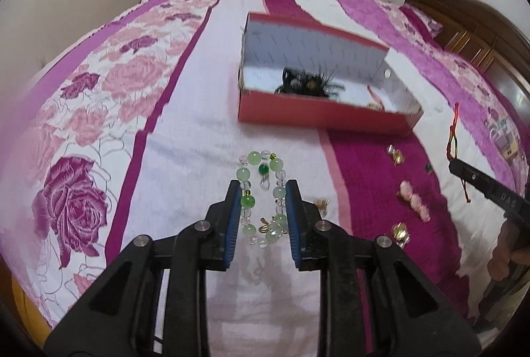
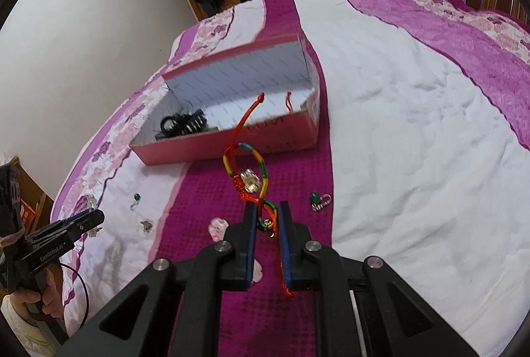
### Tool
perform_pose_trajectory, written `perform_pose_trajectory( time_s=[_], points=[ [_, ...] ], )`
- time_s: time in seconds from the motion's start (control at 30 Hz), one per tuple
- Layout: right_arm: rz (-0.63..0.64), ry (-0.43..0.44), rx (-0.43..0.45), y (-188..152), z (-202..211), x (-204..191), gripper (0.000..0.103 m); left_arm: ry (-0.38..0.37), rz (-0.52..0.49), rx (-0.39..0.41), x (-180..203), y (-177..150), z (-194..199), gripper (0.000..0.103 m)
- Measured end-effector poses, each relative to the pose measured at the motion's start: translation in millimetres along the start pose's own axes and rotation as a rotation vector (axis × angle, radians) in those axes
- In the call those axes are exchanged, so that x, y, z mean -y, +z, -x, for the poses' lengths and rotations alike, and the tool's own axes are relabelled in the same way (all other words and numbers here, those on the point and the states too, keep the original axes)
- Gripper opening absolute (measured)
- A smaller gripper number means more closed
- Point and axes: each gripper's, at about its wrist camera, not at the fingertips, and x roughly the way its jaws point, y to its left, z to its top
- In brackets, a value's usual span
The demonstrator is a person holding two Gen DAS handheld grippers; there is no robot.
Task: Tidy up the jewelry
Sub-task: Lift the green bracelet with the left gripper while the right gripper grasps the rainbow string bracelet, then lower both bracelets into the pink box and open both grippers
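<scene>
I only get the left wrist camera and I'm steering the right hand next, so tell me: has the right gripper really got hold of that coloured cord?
Observer: Yes. In the right wrist view, the right gripper is shut on the cord bracelet, which is pinched between its pads.
Operator: Is anything strung on it?
Observer: A clear charm sits on the loop, just beyond the fingertips.
Operator: What's the black thing in the box?
Observer: A black hair clip, lying at the left end of the red box in that view.

Box's near wall [image 1: 318, 111] hides base of black hair clip [image 1: 309, 84]; small gold trinkets [image 1: 396, 154] right of left gripper too small to identify
</scene>
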Motion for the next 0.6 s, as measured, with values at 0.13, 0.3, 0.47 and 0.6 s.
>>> perform_pose_trajectory(
  time_s=[0.13, 0.3, 0.47, 0.6],
  points=[
    [0.011, 0.009, 0.041, 6, 7, -5, 0.014, -0.012, 0.002, 0.039, 3, 10, 3, 0.018],
    [0.032, 0.015, 0.093, 16, 12, -14, 0.014, -0.027, 0.0, 0.084, 8, 23, 4, 0.018],
    [0.043, 0.024, 0.145, 27, 16, -21, 0.014, -0.03, -0.022, 0.133, 17, 34, 8, 0.018],
    [0.059, 0.027, 0.18, 35, 18, -27, 0.014, -0.04, -0.027, 0.177, 21, 44, 9, 0.018]
  ],
)
